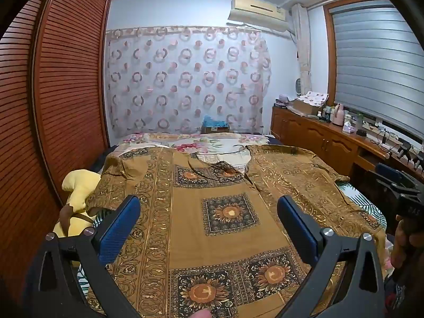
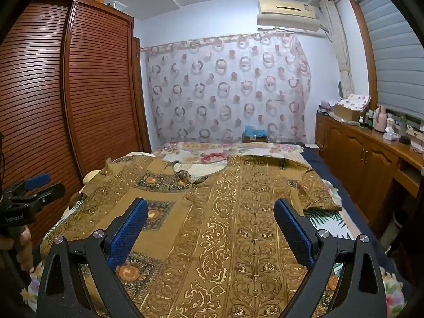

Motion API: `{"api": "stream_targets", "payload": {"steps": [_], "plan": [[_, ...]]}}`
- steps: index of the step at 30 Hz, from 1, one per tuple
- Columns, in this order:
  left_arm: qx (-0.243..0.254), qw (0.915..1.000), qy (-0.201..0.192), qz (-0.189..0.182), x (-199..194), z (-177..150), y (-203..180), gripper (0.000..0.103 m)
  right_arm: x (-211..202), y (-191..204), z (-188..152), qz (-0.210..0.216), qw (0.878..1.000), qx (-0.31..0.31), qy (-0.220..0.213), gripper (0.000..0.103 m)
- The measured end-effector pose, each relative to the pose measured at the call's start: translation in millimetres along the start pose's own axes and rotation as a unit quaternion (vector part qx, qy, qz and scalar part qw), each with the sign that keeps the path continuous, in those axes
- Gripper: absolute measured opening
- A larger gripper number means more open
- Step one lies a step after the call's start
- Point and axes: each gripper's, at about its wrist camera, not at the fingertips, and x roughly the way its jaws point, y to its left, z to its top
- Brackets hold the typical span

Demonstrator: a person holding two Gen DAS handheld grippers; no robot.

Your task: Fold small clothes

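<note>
1. Left tool (image 1: 209,212) sits nearest in its own view: two blue-padded fingers (image 1: 120,232) spread wide apart, nothing between them, hovering over the near part of the garment.
2. Right tool (image 2: 210,214) is the same: blue pads (image 2: 292,234) wide apart, gripping nothing, above the garment's near right part.
3. Each tool also shows at the side of the other's view, held in a hand (image 2: 22,249); from there the finger gap cannot be judged.
4. Brown patterned shirt (image 1: 228,212) lies spread flat on the bed (image 2: 322,218), covering most of the width, neckline toward the far edge, hem toward the near edge.
5. Shirt print: sunflower squares down the middle, scrollwork bands along both sides. Front is split from the neckline, with the inner layer showing in the opening.
6. Short sleeves are spread out, one toward the bed's left edge, one toward the right edge.
7. Floral quilt (image 1: 201,143) lies folded along the far edge of the bed, just beyond the collar.
8. Yellow plush toy (image 1: 78,188) rests at the bed's left edge, partly under the left sleeve.
9. Louvred wooden wardrobe (image 2: 79,84) stands left of the bed.
10. Wooden bench (image 2: 371,143) runs along the right wall under the window blind (image 1: 376,61), with bottles and boxes on top.
11. Ring-patterned curtain (image 2: 228,90) hangs on the far wall, air conditioner (image 2: 287,13) above it.
</note>
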Motion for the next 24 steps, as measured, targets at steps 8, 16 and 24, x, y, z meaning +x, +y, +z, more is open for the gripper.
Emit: {"api": "stream_targets", "payload": {"steps": [8,16,24], "plan": [[0.005,1.0,0.002,-0.001,-0.8,0.6,1.5,0.103,-1.4,0.7,-0.6,0.001,1.0,0.0,-0.002,0.097],[0.01,0.9999,0.002,0.0,-1.1,0.6,-0.2,0.103,0.8,1.6,-1.8,0.0,1.0,0.0,-0.001,0.097],[0.01,0.9999,0.001,0.001,-2.2,2.3,-2.8,0.103,-0.1,0.7,0.2,0.002,1.0,0.0,0.0,0.097]]}}
